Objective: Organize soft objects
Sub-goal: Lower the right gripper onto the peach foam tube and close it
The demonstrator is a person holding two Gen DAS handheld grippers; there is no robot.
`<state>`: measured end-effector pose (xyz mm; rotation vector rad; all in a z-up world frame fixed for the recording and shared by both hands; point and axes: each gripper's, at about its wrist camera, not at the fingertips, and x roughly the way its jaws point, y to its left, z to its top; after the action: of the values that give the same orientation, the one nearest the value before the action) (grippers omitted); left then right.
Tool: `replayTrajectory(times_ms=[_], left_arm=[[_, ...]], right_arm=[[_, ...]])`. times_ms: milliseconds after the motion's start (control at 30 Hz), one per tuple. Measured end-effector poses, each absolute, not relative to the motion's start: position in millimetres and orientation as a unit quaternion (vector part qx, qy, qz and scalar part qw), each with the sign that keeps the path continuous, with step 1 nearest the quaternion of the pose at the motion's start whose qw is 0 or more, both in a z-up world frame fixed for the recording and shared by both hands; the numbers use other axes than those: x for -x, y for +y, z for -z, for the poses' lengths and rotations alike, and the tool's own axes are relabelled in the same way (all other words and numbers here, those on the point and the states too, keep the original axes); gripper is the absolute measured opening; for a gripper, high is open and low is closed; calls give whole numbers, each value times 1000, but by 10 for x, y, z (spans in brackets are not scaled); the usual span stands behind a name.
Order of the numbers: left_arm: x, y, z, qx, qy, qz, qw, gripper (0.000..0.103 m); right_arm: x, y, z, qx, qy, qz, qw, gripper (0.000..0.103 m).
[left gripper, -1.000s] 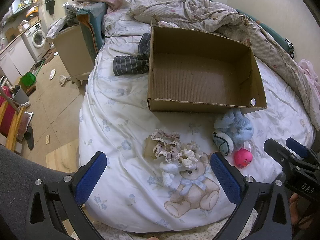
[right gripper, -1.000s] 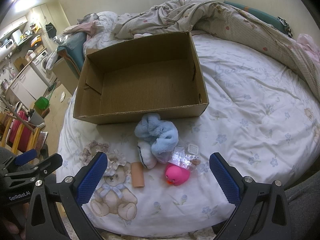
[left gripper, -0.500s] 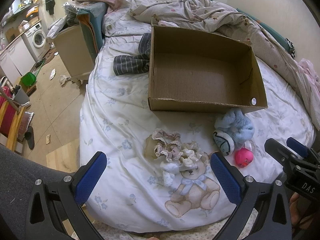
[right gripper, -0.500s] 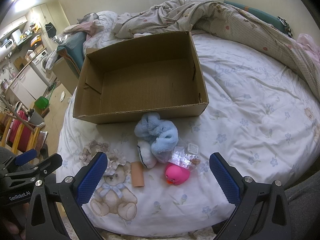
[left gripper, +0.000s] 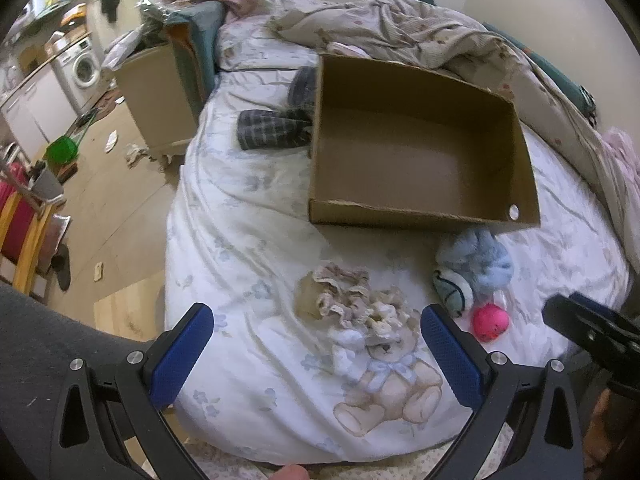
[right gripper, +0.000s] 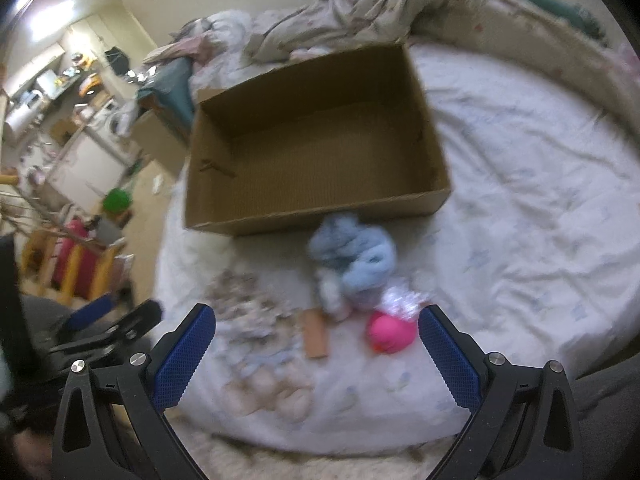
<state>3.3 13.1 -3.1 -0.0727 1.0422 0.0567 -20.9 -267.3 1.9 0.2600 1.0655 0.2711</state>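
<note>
Nothing has been put in the cardboard box (left gripper: 420, 160) yet. The blue fluffy toy (right gripper: 352, 256), frilly cloth (left gripper: 348, 300) and pink ball (left gripper: 490, 318) are left on the bed (left gripper: 240, 240). Both grippers' jaws are held wide, with nothing gripped.

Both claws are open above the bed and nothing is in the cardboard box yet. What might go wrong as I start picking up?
1. The pink round toy touches a crinkly clear wrapper and sits close to the fluffy light-blue plush; the open right claw may catch more than one.
2. The frilly beige cloth pile lies on the bedsheet's printed teddy bear, so the open left claw might pinch sheet too.
3. The right wrist view is blurred; aim could drift.
</note>
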Motion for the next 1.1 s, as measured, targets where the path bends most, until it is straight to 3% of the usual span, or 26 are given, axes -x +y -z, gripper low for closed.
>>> replayTrajectory(times_ms=[167, 233, 367, 433, 733, 767, 833, 933, 1100], left_arm=[[-80, 272, 32, 70, 509, -34, 858, 103], [-104, 332, 32, 79, 512, -43, 854, 103], [-151, 431, 40, 91, 519, -59, 848, 103], [-178, 475, 62, 99, 524, -62, 844, 103], [-225, 469, 108, 83, 531, -69, 841, 103], [-227, 474, 114, 84, 530, -68, 841, 103], [-244, 486, 128, 88, 534, -67, 838, 103], [-264, 501, 135, 94, 540, -67, 834, 103], [-369, 510, 119, 99, 559, -57, 821, 103]], right_arm=[[93, -2615, 128, -130, 567, -153, 799, 101], [40, -2569, 256, -132, 596, -167, 775, 87], [-41, -2361, 594, -125, 649, -180, 728, 75], [-94, -2257, 769, -105, 666, -170, 719, 55], [-222, -1959, 1215, -31, 678, -126, 723, 49], [-213, -1950, 1220, -28, 677, -124, 724, 45], [-214, -1935, 1218, -21, 672, -127, 730, 24], [-250, -1973, 1183, -35, 674, -135, 726, 10], [-204, -2095, 940, -62, 672, -171, 717, 9]])
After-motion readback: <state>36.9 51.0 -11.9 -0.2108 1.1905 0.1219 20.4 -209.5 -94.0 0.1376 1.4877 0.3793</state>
